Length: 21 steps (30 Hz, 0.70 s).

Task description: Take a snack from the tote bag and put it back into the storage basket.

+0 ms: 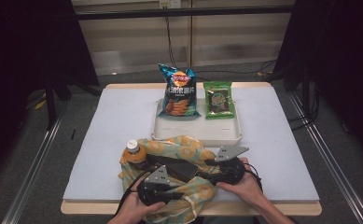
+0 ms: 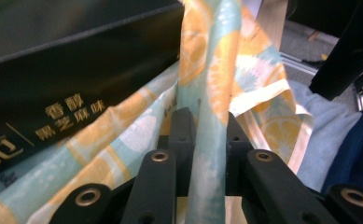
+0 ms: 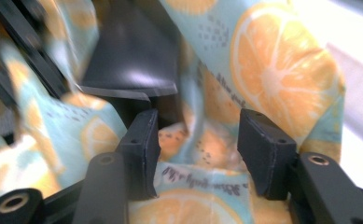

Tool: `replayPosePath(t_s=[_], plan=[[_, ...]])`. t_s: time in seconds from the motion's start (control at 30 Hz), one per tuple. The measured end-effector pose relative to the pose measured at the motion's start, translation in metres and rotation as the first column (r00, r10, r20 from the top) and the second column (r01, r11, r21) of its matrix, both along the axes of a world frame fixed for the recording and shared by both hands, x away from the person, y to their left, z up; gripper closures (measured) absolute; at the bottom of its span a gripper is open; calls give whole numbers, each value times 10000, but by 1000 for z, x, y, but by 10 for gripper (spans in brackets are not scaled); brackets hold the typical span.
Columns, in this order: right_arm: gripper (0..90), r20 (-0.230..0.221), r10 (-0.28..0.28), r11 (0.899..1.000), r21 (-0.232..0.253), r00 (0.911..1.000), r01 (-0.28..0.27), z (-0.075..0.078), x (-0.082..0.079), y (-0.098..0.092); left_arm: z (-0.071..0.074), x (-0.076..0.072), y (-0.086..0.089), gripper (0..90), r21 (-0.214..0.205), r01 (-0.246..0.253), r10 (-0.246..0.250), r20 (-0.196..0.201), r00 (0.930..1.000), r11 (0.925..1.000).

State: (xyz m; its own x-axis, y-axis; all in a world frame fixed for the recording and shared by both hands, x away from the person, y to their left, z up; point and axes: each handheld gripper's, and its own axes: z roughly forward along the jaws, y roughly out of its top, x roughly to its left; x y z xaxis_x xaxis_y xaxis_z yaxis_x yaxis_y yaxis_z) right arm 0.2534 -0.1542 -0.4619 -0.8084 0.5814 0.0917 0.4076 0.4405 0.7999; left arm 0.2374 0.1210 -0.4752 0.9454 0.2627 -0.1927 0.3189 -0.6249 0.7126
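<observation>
A cloth bag (image 1: 188,145) printed with orange slices lies at the table's front edge. In it stand an orange drink bottle (image 1: 134,155) with a white cap and a black box (image 1: 172,166). My left gripper (image 1: 179,185) is at the bag's near left side. In the left gripper view the left gripper (image 2: 206,126) is shut on a strip of the bag's fabric (image 2: 212,84), next to the black box (image 2: 76,70) with gold lettering. My right gripper (image 1: 210,164) is at the bag's right side. Its jaws (image 3: 198,140) stand open, with bag cloth (image 3: 272,70) behind them and no pad pressing on it.
A white tray (image 1: 195,135) sits behind the bag in the middle of the table. On its far side stand a blue chips bag (image 1: 179,91) and a green snack packet (image 1: 219,99). White mat (image 1: 109,126) covers the table left and right.
</observation>
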Motion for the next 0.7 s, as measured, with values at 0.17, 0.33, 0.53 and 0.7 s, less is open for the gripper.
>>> replayPosePath(t_s=[0.17,0.33,0.53,0.7], plan=[[540,279,404,9961,772,9988,-424,15,-6,8,0,0,0,782,-495,5,-9,-69,10000,9988],[487,222,619,9945,834,9978,-635,19,-1,23,3,-2,0,775,-514,69,-69,-14,10000,9987],[448,228,759,9953,586,9969,-771,16,1,41,5,-2,2,769,-638,84,-81,48,10000,9979],[443,319,798,9949,597,9963,-816,15,1,42,5,-2,2,764,-785,58,-55,37,10000,9969]])
